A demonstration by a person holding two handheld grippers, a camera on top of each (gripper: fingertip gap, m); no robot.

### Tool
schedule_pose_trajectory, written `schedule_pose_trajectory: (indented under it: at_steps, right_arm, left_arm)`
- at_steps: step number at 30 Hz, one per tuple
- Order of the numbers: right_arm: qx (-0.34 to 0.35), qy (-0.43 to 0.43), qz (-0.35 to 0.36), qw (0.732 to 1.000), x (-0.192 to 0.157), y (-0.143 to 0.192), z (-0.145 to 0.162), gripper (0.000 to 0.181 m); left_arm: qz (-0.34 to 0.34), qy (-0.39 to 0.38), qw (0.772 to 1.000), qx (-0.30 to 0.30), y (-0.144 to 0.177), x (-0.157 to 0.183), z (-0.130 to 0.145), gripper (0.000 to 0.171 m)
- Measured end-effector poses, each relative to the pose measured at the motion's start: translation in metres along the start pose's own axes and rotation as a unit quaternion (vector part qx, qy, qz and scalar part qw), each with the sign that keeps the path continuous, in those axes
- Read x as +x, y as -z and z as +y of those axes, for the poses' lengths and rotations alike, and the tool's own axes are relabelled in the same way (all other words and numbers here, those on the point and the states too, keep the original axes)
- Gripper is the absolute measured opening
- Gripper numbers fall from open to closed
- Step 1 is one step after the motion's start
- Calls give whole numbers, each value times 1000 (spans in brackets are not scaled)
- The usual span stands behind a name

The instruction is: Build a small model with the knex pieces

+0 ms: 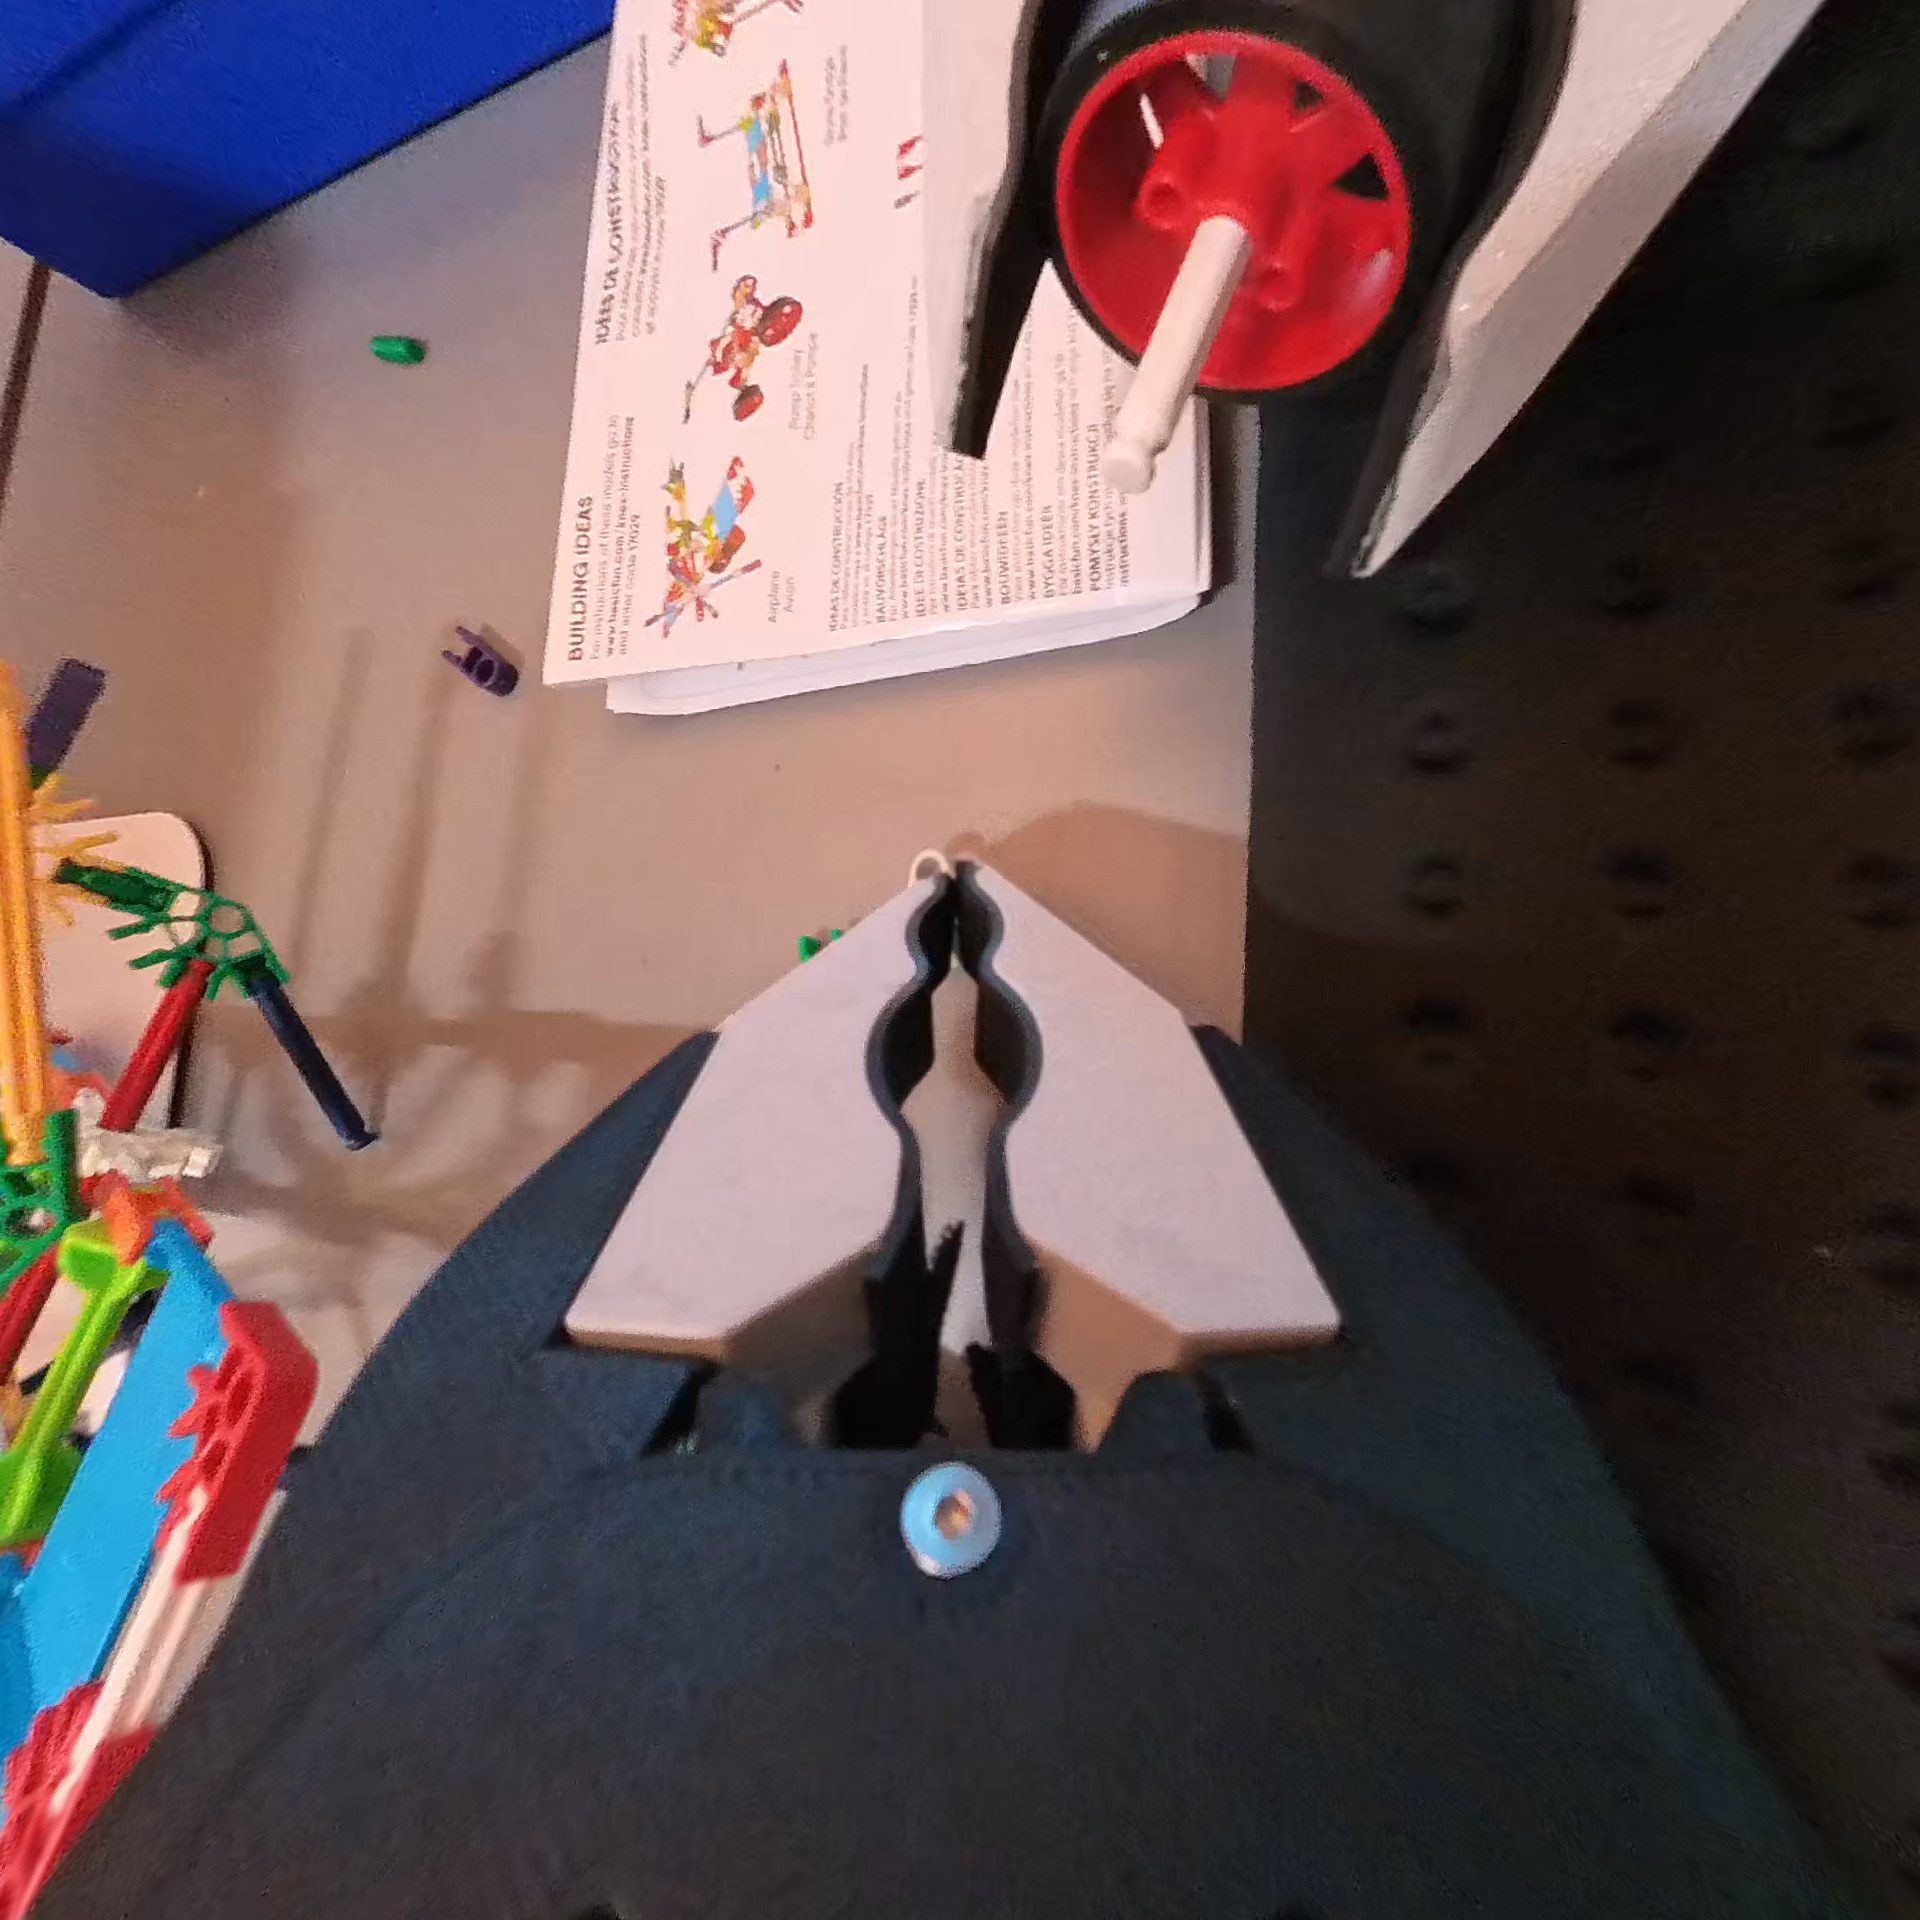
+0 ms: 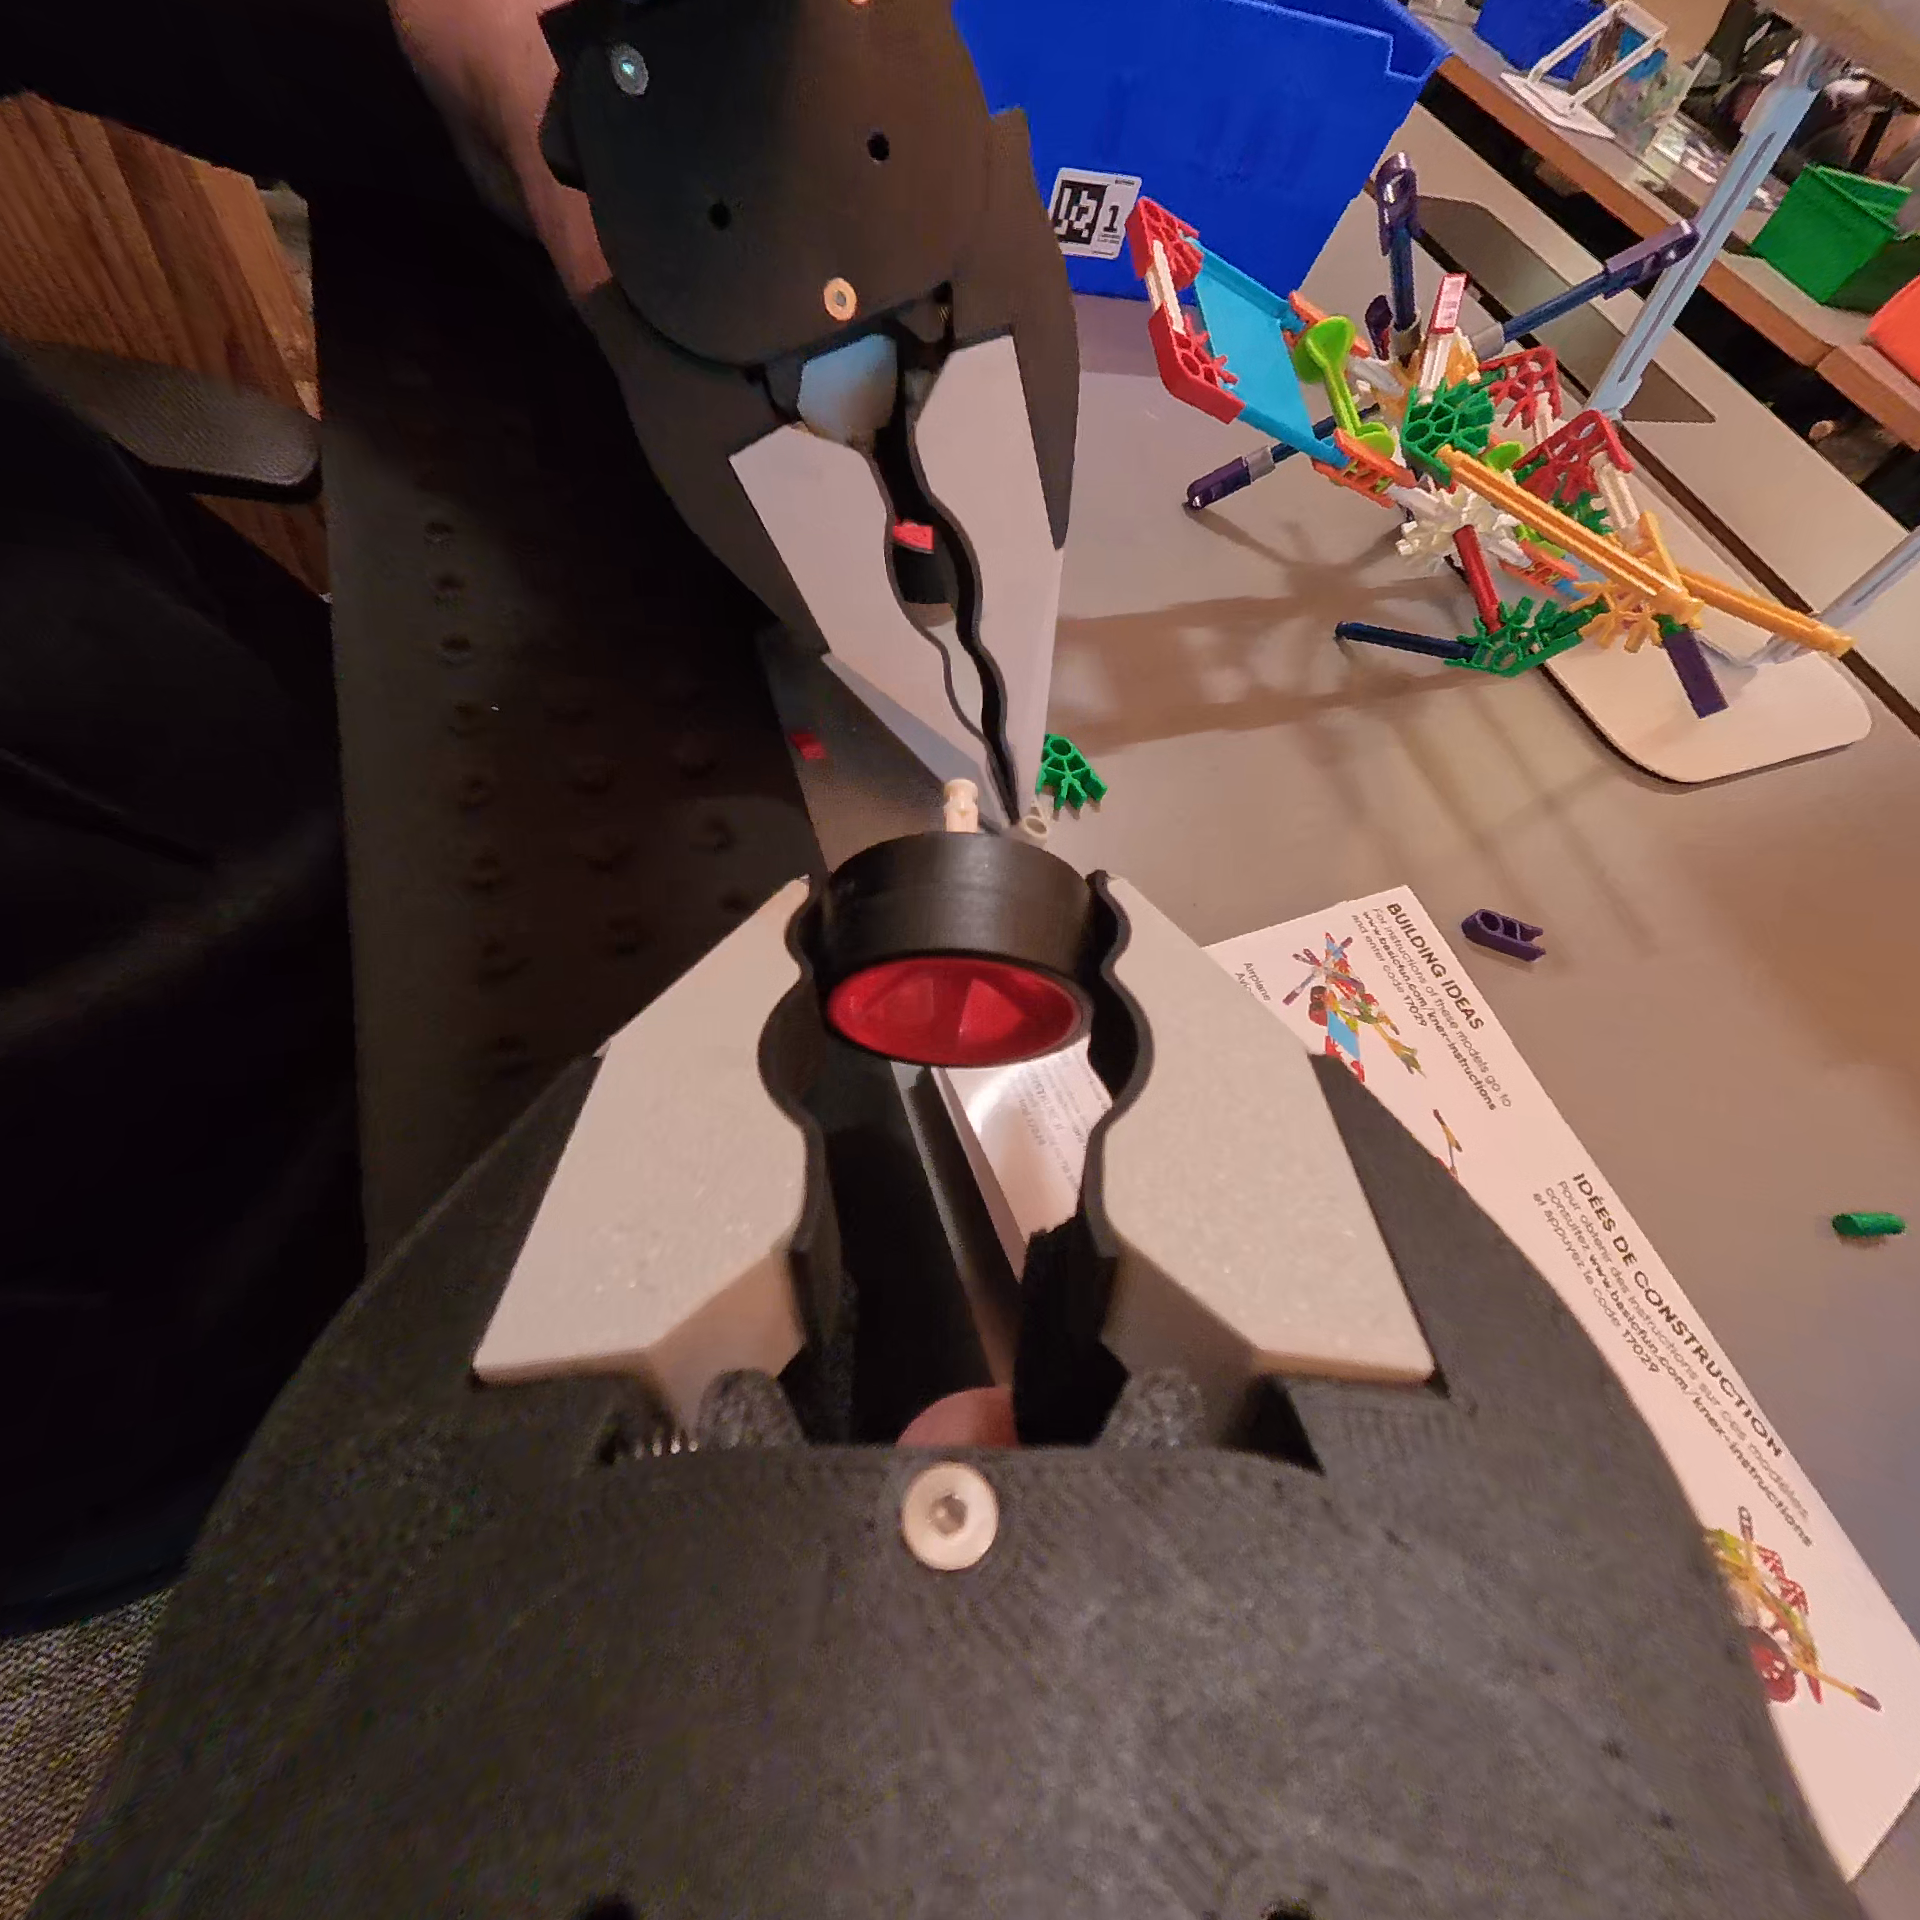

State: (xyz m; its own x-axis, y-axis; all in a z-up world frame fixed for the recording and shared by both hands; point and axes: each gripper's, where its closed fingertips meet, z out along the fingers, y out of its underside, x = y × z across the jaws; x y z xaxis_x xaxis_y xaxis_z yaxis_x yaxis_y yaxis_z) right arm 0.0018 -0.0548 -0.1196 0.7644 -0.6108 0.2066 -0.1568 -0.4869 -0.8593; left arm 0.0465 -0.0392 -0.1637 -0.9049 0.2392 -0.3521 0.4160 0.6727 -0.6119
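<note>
Two grippers noted: right gripper (image 2: 951, 971) clamped a black-tyred red wheel (image 2: 951, 961); left gripper (image 1: 954, 883) pinched a small white ring (image 1: 928, 864) near green connector (image 2: 1070, 771).

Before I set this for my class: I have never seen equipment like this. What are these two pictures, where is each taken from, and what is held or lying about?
These are two hand-held pincers, each carried by a person, each with a camera looking forward along its own two grey fingers.

In the left wrist view, the left gripper has its tips pinched on a small white ring just above the grey table. Higher up you see the other pincer.

In the right wrist view, the right gripper clamps a black wheel with a red hub; a white rod pokes through the hub.

Lying about: a folded instruction leaflet, a colourful toy construction model, a green connector, a small purple piece, a green piece and a blue bin.
</note>
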Motion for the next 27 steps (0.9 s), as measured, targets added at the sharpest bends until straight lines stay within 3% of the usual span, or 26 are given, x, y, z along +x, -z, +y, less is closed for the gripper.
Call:
schedule_pose_trajectory:
  at_steps: [12,17,21,27]
  right_arm:
    - [-18,-2,12,1000,3,-4,3,47]
    - [-27,3,14,1000,2,-5,5,47]
    - [-24,1,12,1000,2,-5,5,47]
    - [-21,2,9,1000,1,-5,4,47]
  left_arm:
    - [7,6,1000,15,10,-2,0,0]
    - [9,13,1000,-14,4,-2,8,25]
    - [34,32,999,-27,3,3,9,19]
    - [81,62,995,-17,7,11,4,30]
